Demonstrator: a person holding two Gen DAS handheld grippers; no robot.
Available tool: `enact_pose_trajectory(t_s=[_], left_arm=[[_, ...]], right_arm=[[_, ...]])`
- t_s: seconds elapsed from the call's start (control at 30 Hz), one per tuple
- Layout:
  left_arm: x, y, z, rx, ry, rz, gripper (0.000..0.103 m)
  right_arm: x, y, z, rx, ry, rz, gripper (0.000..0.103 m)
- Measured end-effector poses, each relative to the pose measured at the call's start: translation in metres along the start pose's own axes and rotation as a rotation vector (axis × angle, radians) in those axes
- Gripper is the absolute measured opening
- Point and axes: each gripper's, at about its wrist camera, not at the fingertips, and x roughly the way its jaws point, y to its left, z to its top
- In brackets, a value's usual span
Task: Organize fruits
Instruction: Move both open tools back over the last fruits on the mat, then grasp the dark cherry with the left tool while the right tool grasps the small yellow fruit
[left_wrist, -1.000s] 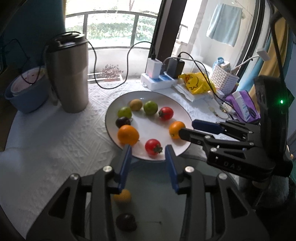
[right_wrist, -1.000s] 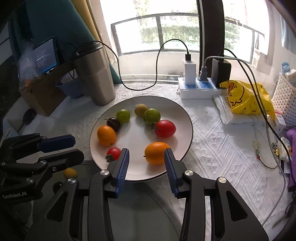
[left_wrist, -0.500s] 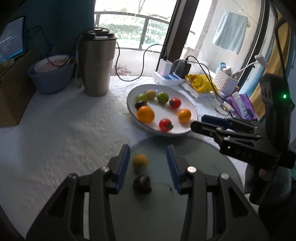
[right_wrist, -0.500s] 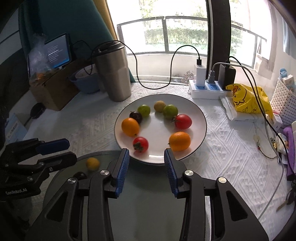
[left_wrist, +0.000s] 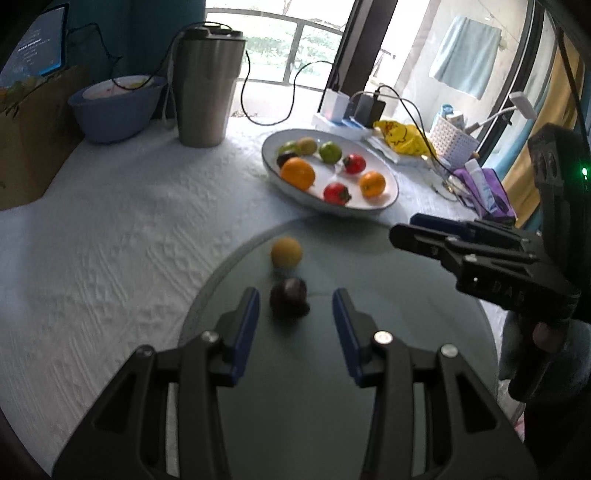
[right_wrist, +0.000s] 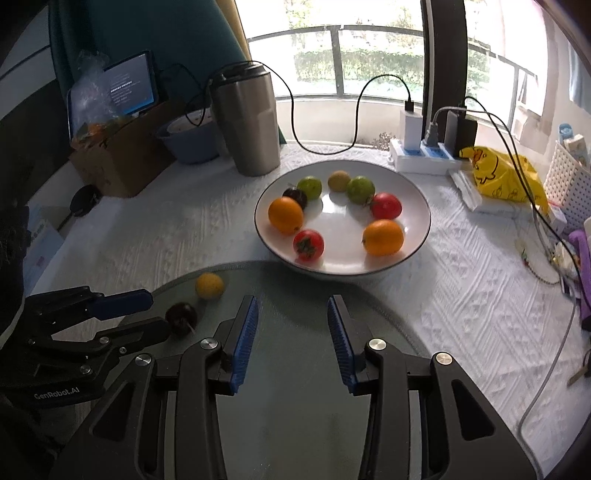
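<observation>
Dark fruit (left_wrist: 288, 297) on glass disc (left_wrist: 388, 280), near side of white plate (left_wrist: 392, 199). Left gripper (left_wrist: 295, 303) fingers spread, straddling fruit, no contact. Centre, lower, close gently; round fruit may roll. Right gripper (right_wrist: 291, 314) fingers spread, empty.

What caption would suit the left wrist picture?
Open left gripper over a dark fruit on a glass plate, white plate of fruit beyond.

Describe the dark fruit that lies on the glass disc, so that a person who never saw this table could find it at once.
Find the white plate of fruits on the white tablecloth; in front of it lies a round grey glass disc. Only two fruits lie on it. The dark fruit is the near-black one with a small stem, nearer to the blue fingers than the small yellow fruit.
</observation>
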Motion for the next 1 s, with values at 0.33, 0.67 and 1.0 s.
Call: enact_pose_trajectory(t_s=[0.33,0.67,1.0], left_arm=[[0.015,-0.001,-0.008,0.043,0.046,0.049,0.043],[0.029,-0.007,0.001,0.104,0.036,0.064,0.043],[0.030,-0.008,0.001,0.148,0.027,0.023,0.030]], right_arm=[[0.006,0.004,-0.008,0.006,0.012,0.015,0.041],[0.016,0.002,-0.005,0.014,0.019,0.032,0.041],[0.025,0.003,0.003,0.012,0.025,0.036,0.041]])
